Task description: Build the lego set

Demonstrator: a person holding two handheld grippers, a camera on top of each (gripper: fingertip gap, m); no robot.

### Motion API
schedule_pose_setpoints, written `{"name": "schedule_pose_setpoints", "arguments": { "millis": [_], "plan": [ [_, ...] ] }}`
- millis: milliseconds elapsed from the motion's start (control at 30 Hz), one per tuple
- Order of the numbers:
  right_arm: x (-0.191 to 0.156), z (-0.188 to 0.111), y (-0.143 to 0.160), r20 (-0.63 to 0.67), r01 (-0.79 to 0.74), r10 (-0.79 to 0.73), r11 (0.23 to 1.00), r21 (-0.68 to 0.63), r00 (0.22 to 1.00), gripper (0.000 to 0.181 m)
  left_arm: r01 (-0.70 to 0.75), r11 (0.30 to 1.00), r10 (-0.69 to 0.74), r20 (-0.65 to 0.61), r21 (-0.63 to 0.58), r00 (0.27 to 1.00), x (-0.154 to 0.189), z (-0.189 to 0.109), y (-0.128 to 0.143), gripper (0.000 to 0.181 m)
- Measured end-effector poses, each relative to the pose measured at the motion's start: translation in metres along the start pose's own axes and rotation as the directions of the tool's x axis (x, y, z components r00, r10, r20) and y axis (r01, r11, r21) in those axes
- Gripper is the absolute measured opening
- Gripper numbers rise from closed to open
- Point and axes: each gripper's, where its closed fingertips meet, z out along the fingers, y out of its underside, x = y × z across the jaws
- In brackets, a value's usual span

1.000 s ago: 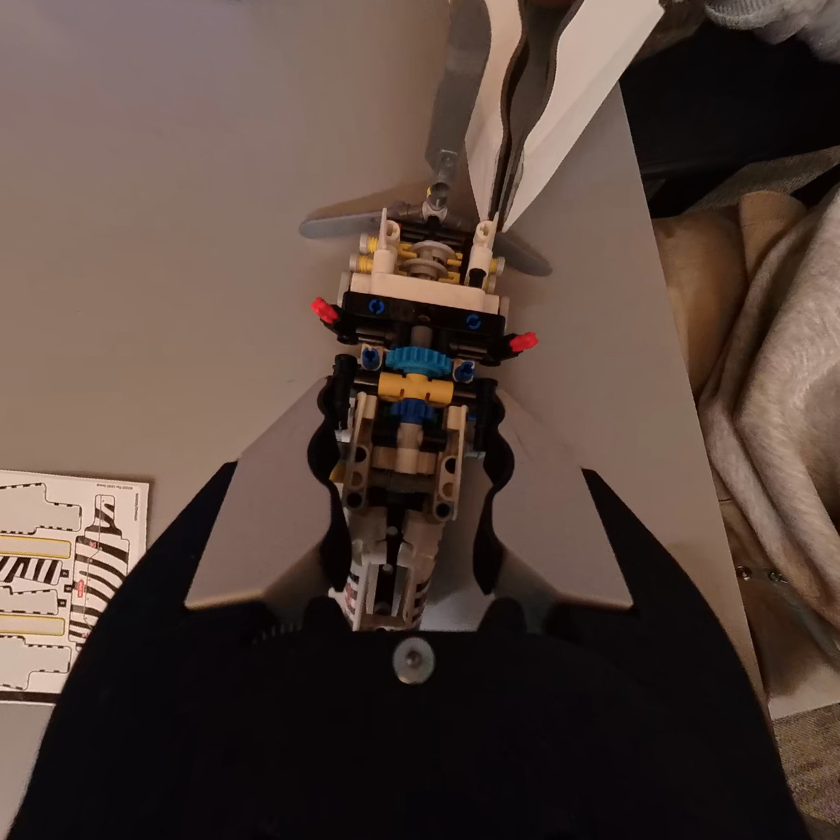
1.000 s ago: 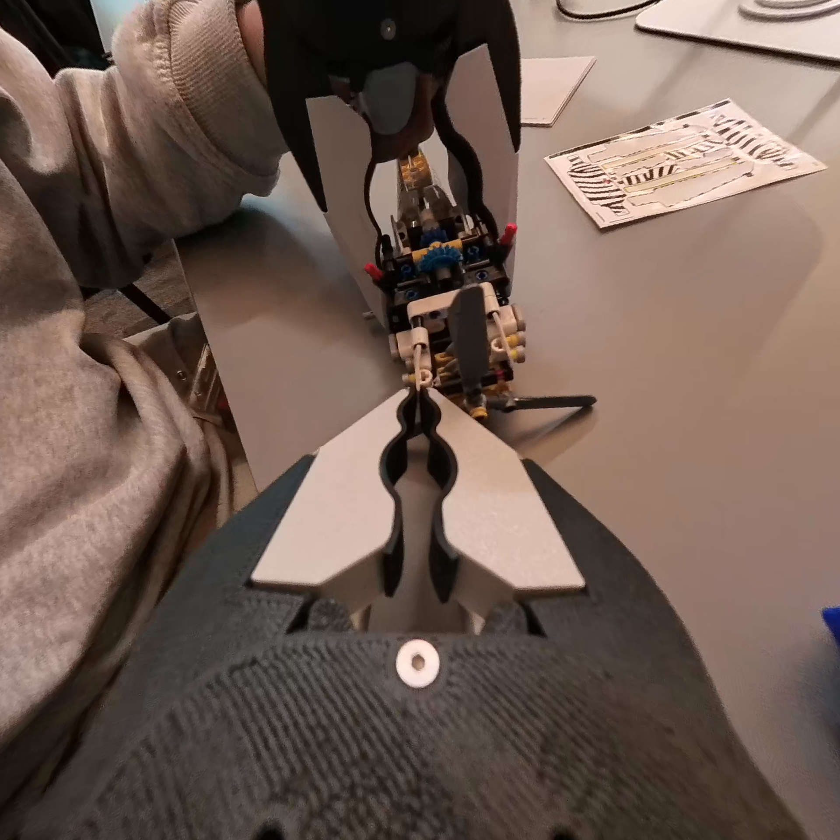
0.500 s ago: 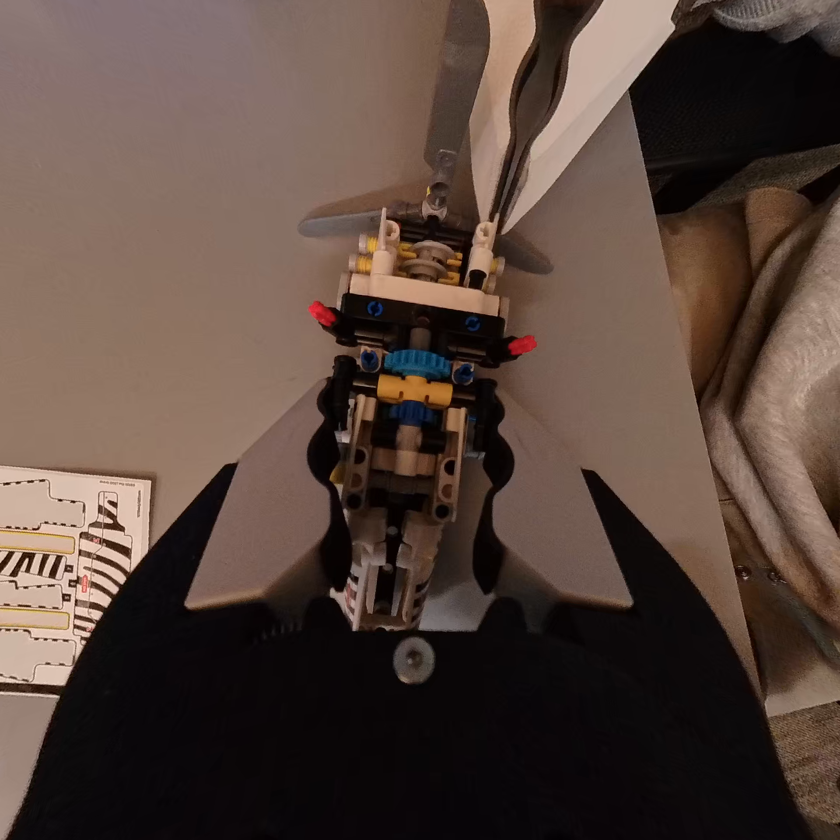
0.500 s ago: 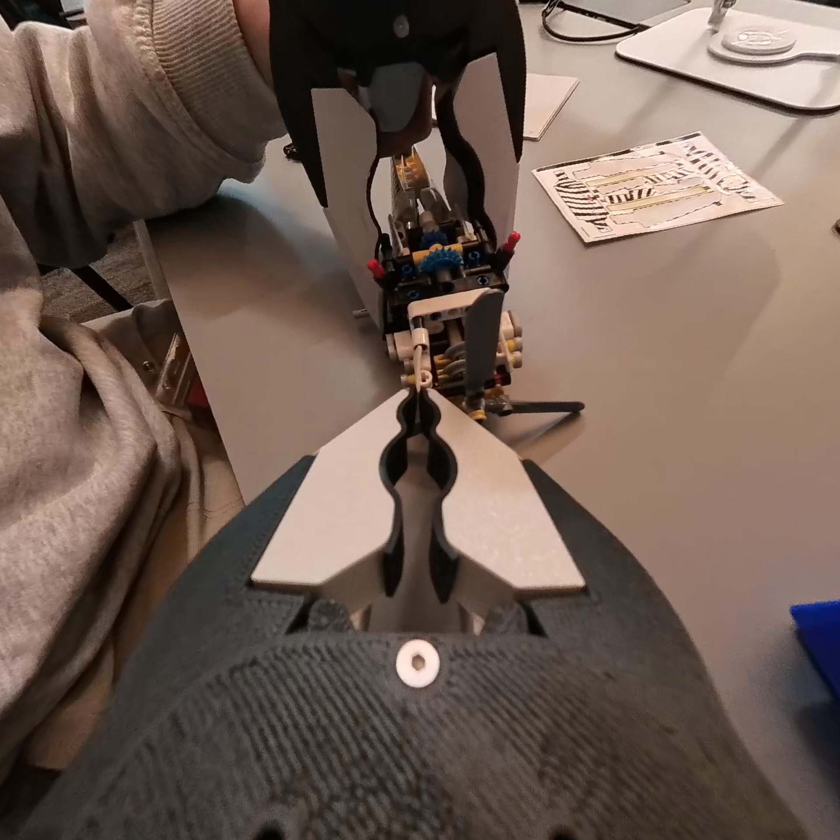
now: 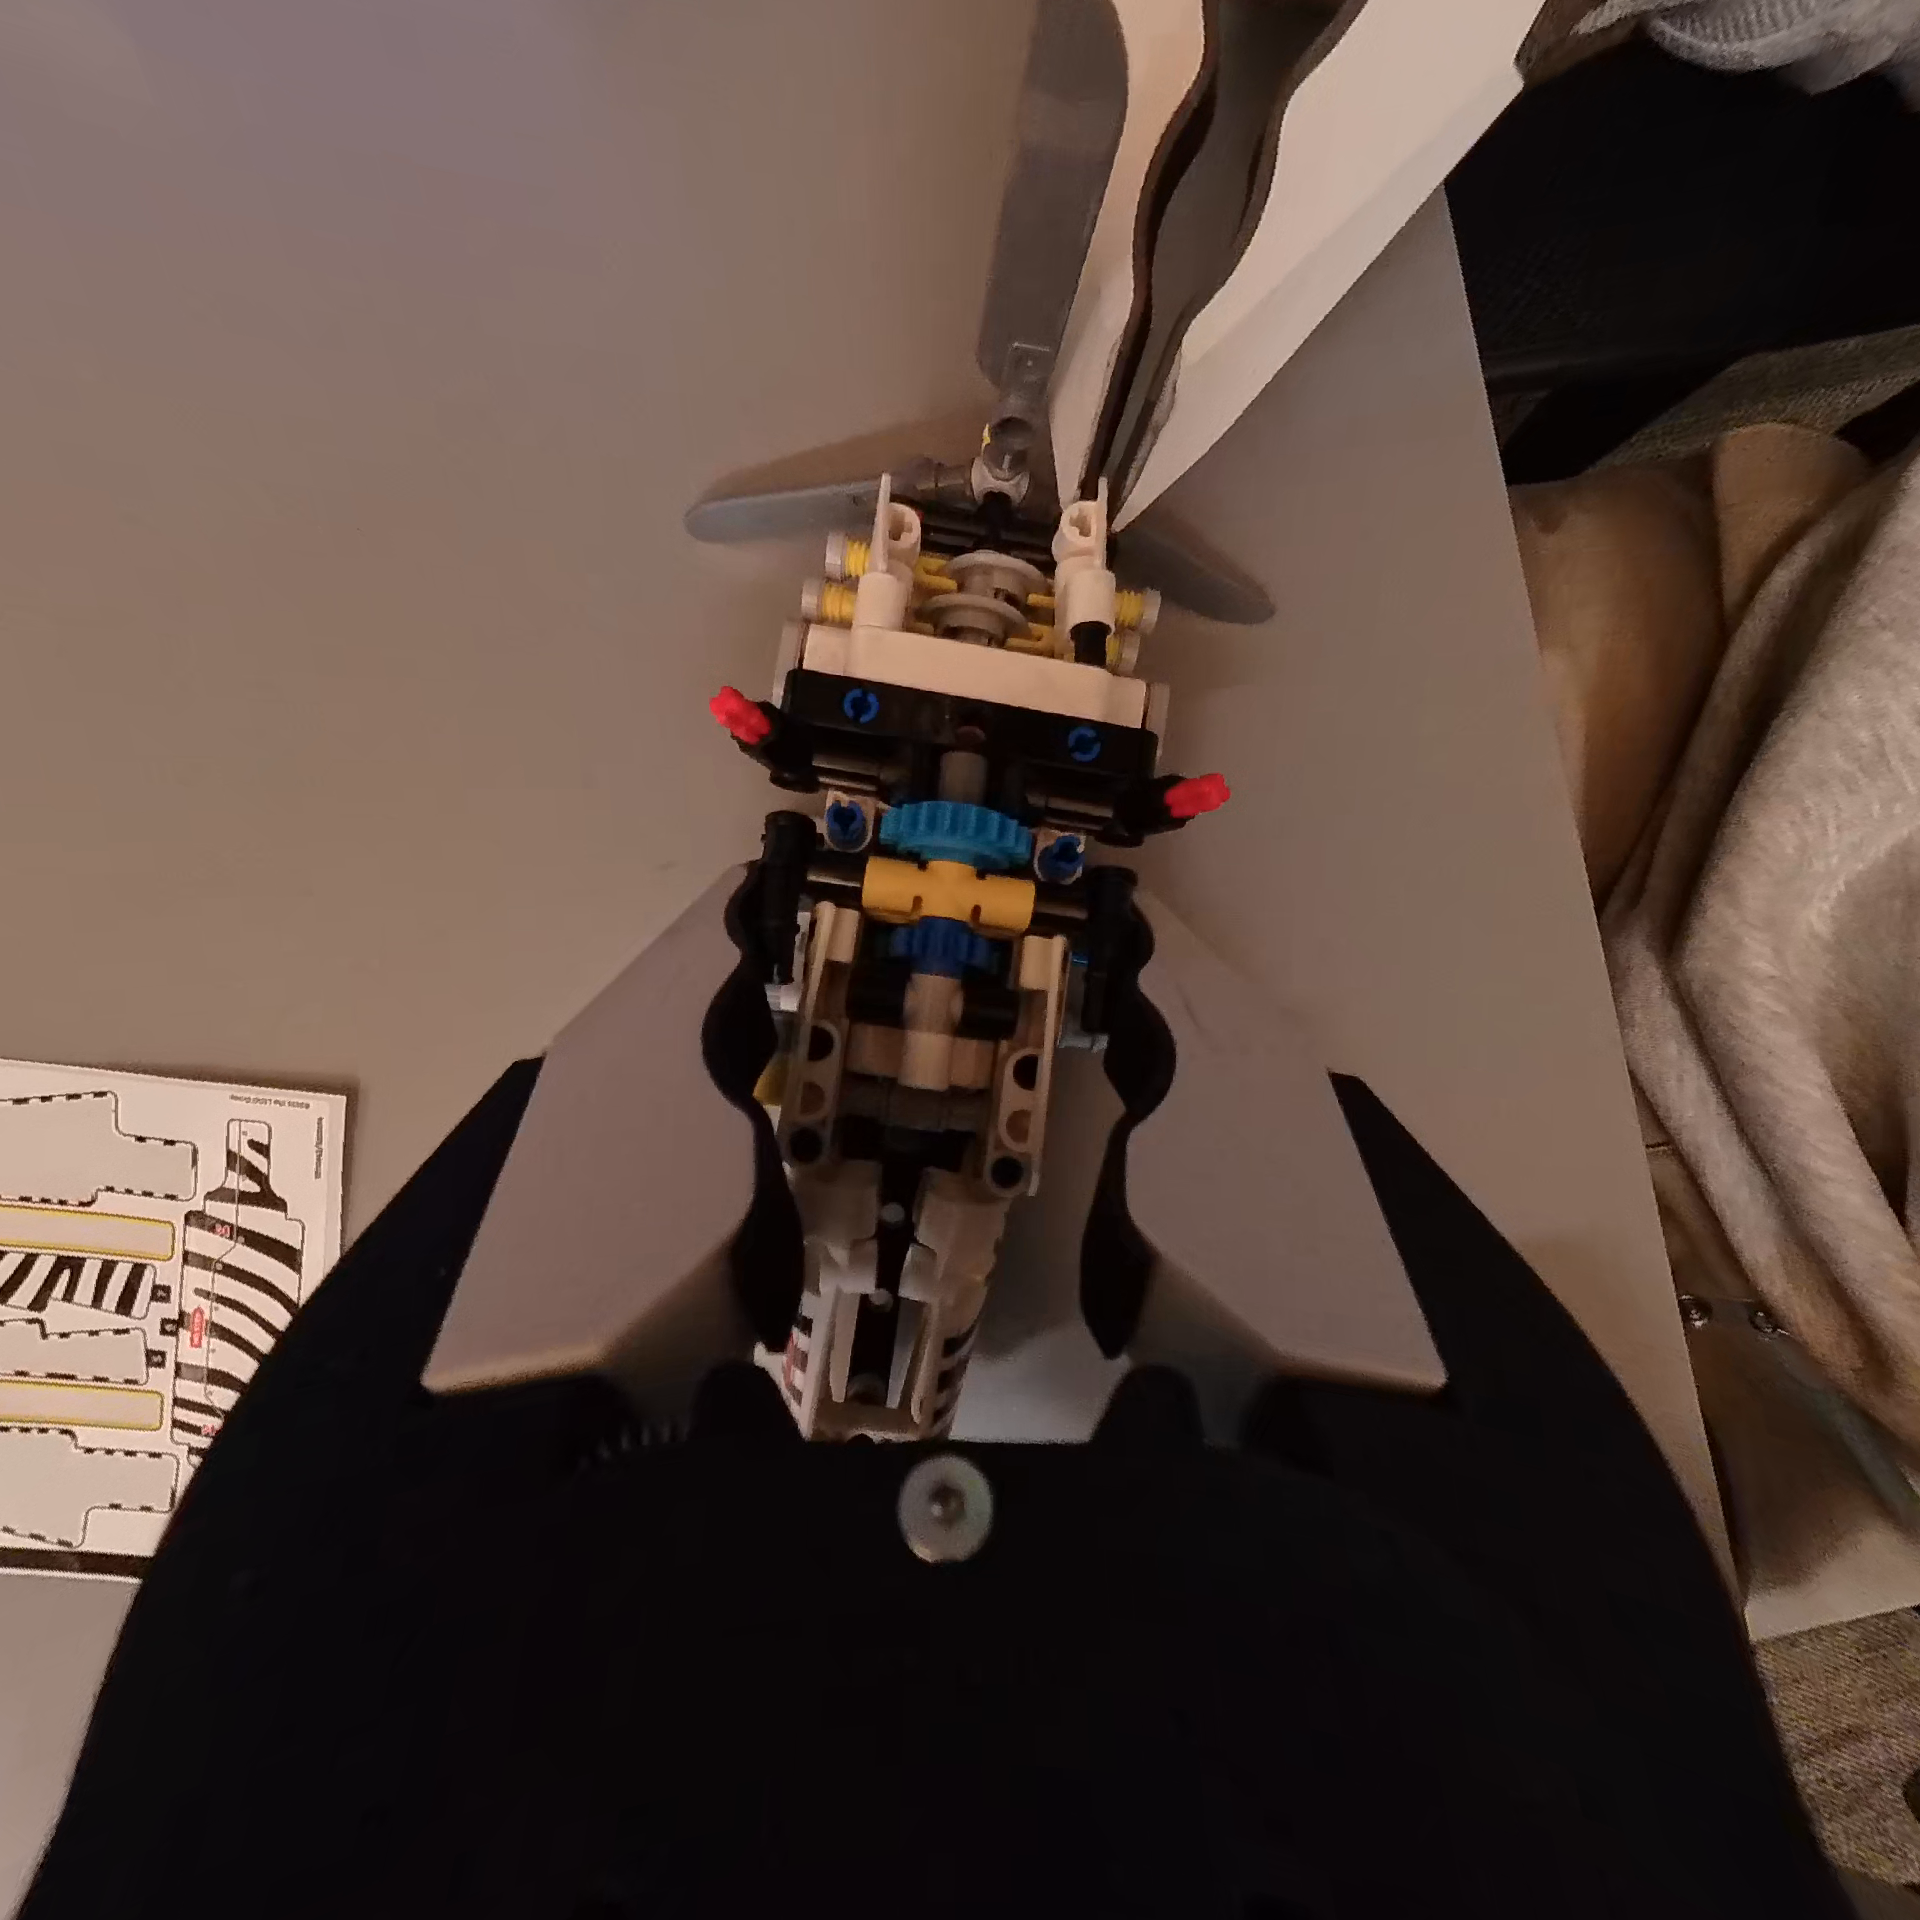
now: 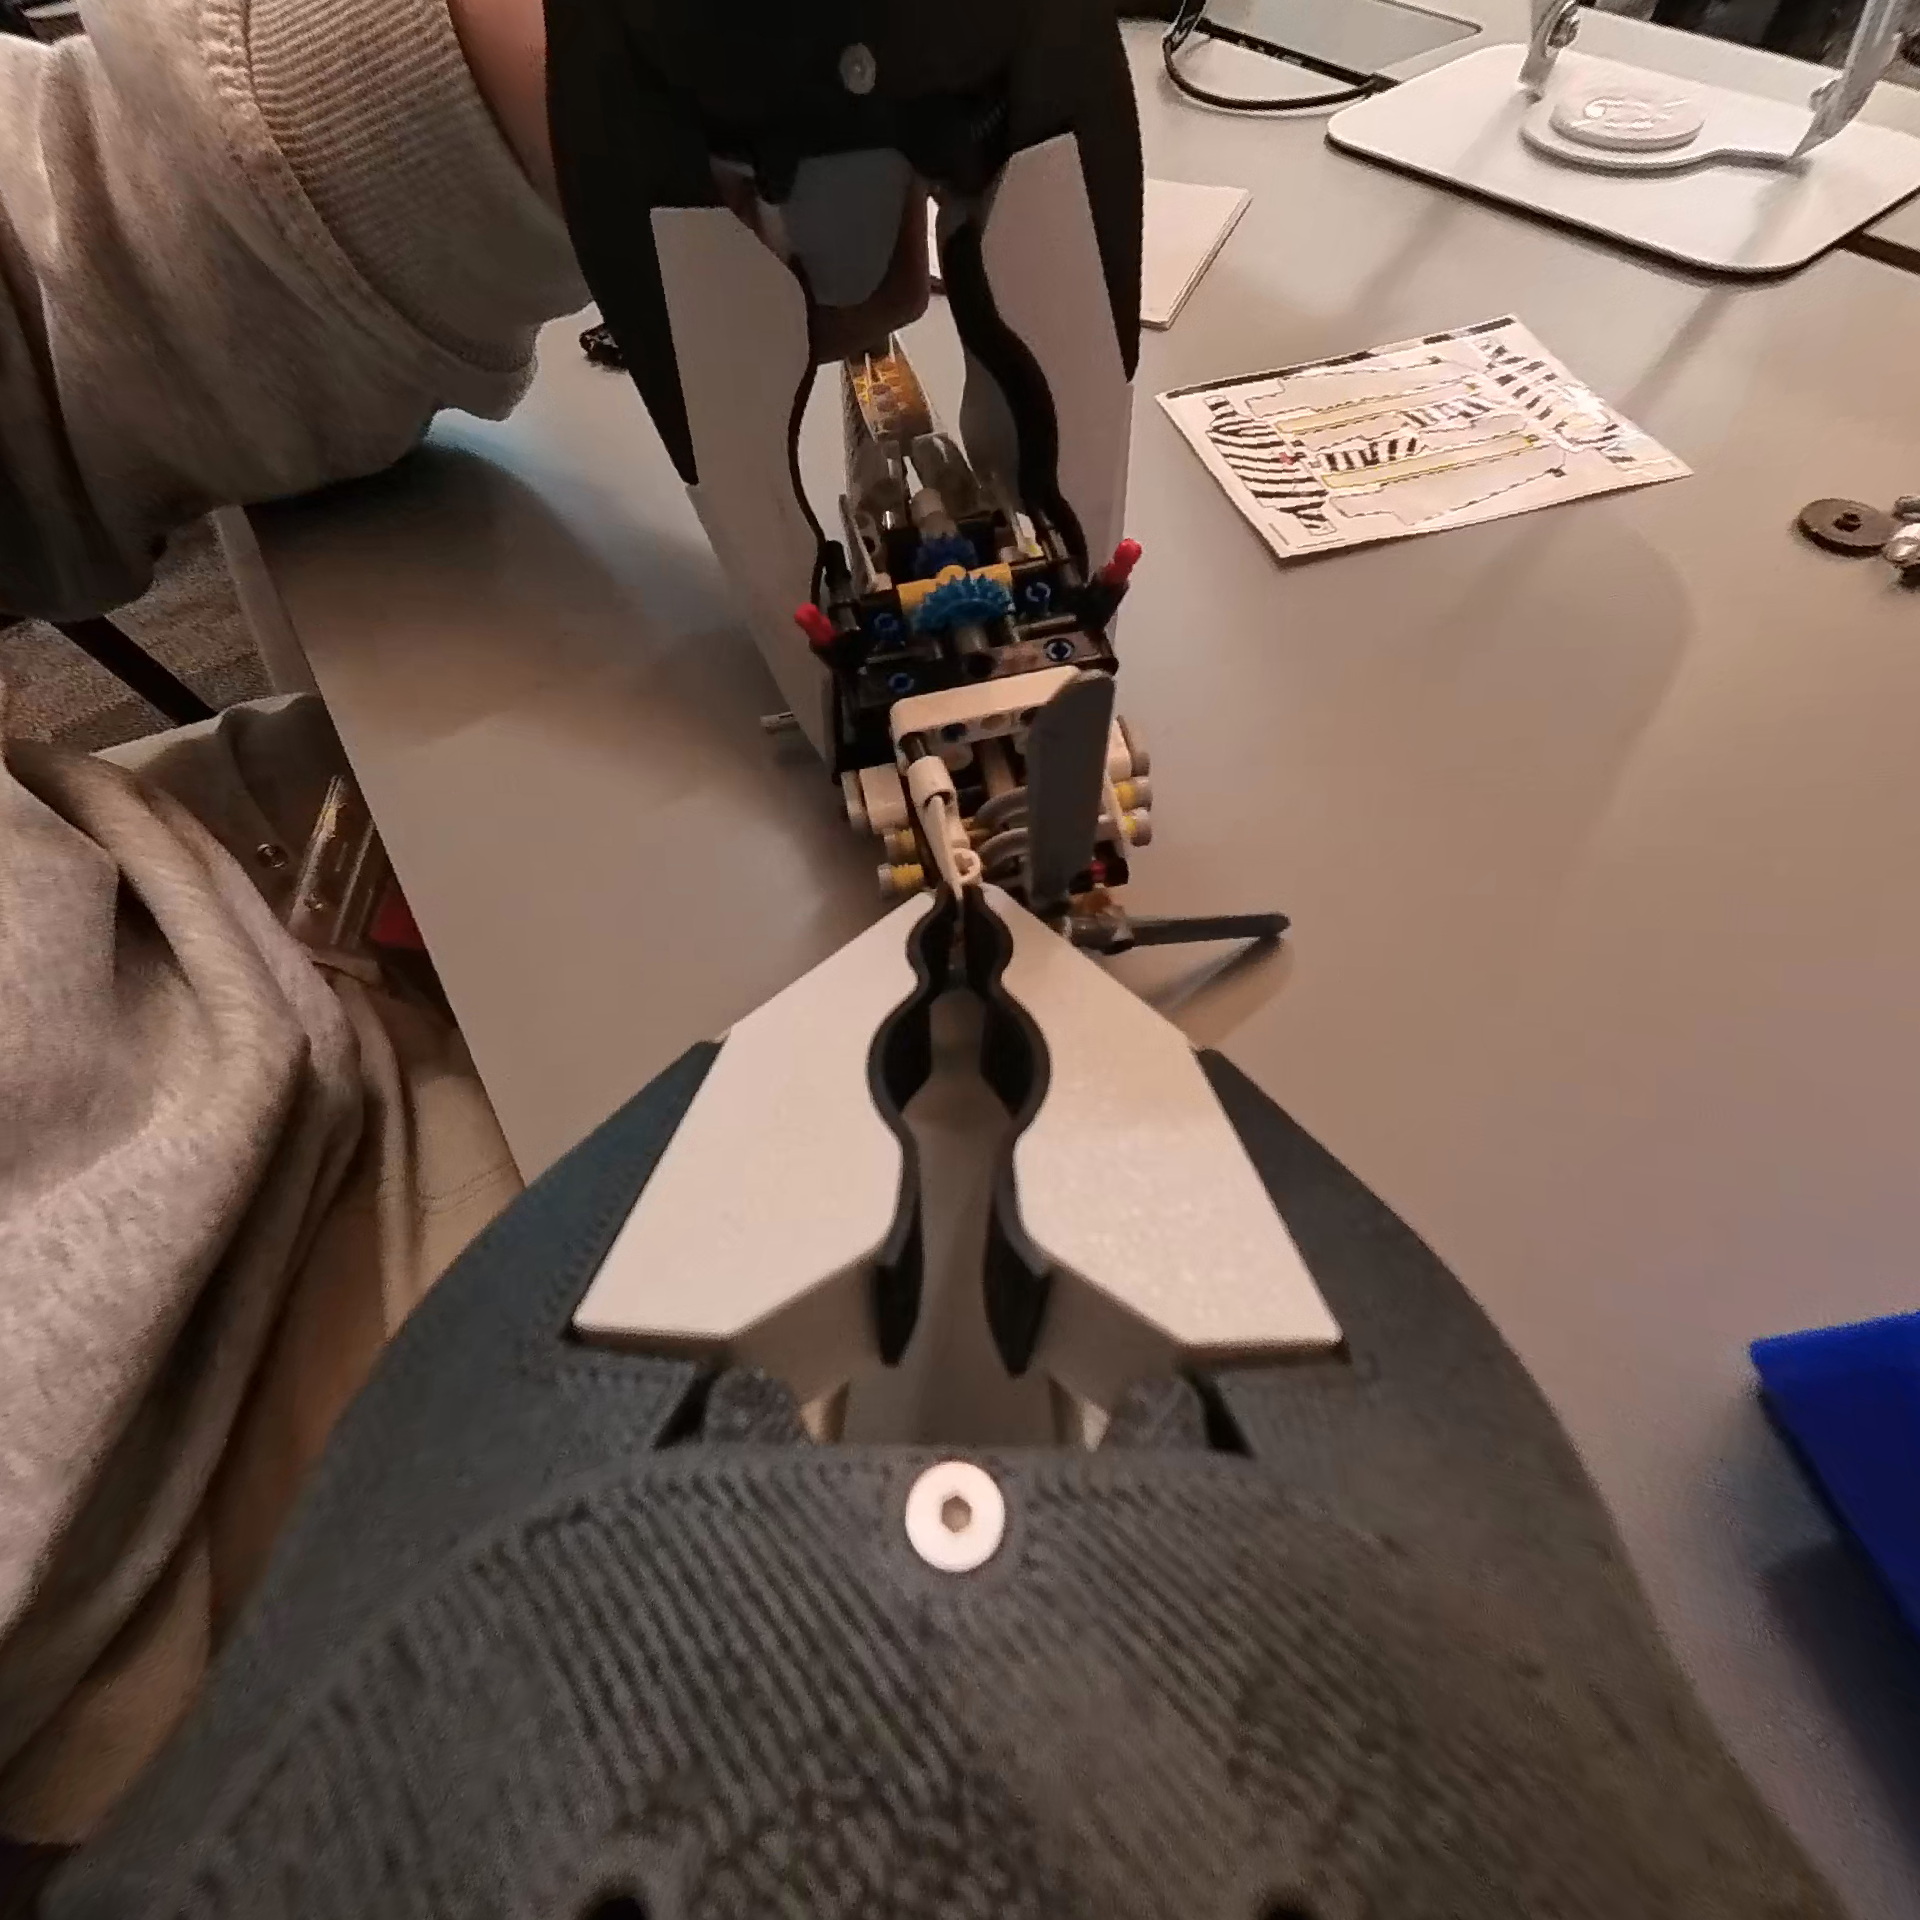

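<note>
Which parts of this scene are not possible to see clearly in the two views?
- Tail of the lego model, left wrist view: hidden by the left tongs.
- What the right tongs pinch, right wrist view: the white link's end is too small.
- Blue object, right wrist view: cut off by the edge.

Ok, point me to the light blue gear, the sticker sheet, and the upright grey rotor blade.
light blue gear (image 5: 951, 828): left wrist view, on its toothed rim.
sticker sheet (image 6: 1423, 431): right wrist view, on the sheet's middle.
grey rotor blade (image 6: 1070, 779): right wrist view, on the blade's flat face.

A grey table (image 6: 1455, 935) fills the dimly lit scene, patterned carpet (image 6: 62, 675) beyond its edge.
</note>
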Motion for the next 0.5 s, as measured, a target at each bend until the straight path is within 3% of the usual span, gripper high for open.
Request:
{"name": "schedule_pose_setpoints", "arguments": {
  "millis": [500],
  "plan": [
    [-0.0059, -0.0007, 0.0012, 0.013, 0.027, -0.027, 1.000, 0.002, 1.000, 0.000, 0.014, 1.000, -0.014, 0.001, 0.008, 1.000, -0.0002, -0.0004, -0.0003, 0.062]
  ]
}}
